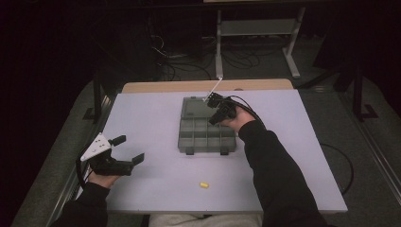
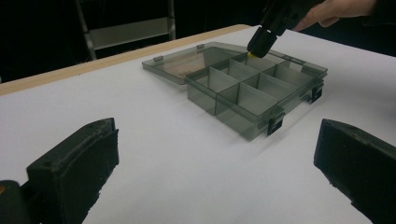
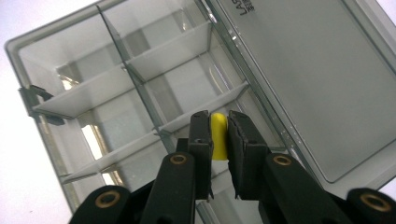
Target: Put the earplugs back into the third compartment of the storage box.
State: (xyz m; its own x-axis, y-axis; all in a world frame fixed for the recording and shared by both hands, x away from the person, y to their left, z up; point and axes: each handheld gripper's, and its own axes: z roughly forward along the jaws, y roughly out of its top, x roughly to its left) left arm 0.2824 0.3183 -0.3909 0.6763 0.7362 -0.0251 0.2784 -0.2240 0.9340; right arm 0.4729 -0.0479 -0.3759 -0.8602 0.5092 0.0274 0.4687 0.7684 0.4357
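High view: right tool [image 1: 218,109] over organizer box [image 1: 206,137] on bench [image 1: 156,175]; spare yellow piece [image 1: 204,184] near front edge.
Left gripper view: left tool [image 2: 217,172] open, idle.
Right gripper view: tool clamps yellow plug [image 3: 218,136] above a compartment by the lid hinge; early release could bounce it off a divider.

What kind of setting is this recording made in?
Probably a lab or workshop recording station, dimly lit: a plain white table with a compartment box on it, loose cables on the floor, and a metal bench frame behind.
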